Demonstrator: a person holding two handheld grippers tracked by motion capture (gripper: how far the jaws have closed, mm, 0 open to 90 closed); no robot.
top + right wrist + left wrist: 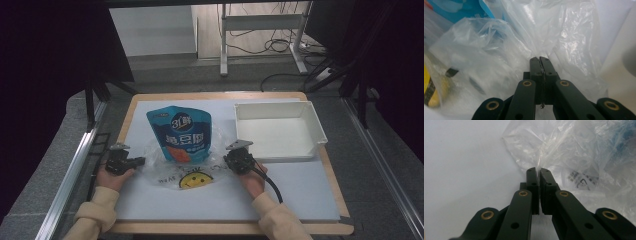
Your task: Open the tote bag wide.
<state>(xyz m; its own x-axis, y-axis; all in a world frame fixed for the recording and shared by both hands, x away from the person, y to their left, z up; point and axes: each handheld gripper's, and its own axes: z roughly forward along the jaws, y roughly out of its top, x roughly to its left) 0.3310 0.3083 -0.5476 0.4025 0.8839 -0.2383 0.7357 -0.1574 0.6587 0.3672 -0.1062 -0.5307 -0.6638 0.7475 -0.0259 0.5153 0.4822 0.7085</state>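
A clear plastic bag (200, 167) with a yellow smiley face (194, 180) lies on the white mat, and a blue snack pouch (181, 134) stands partly inside it. My left gripper (141, 161) sits at the bag's left edge, shut on a fold of the film (538, 170). My right gripper (228, 159) is at the bag's right edge, also shut on the plastic bag (540, 53). In the right gripper view the blue pouch (454, 7) shows through the film at the upper left.
A white rectangular tray (280, 131) stands at the back right of the mat, just beyond my right gripper. The mat (300, 195) lies on a wooden table (230, 95). A black cable (272, 186) trails from the right gripper.
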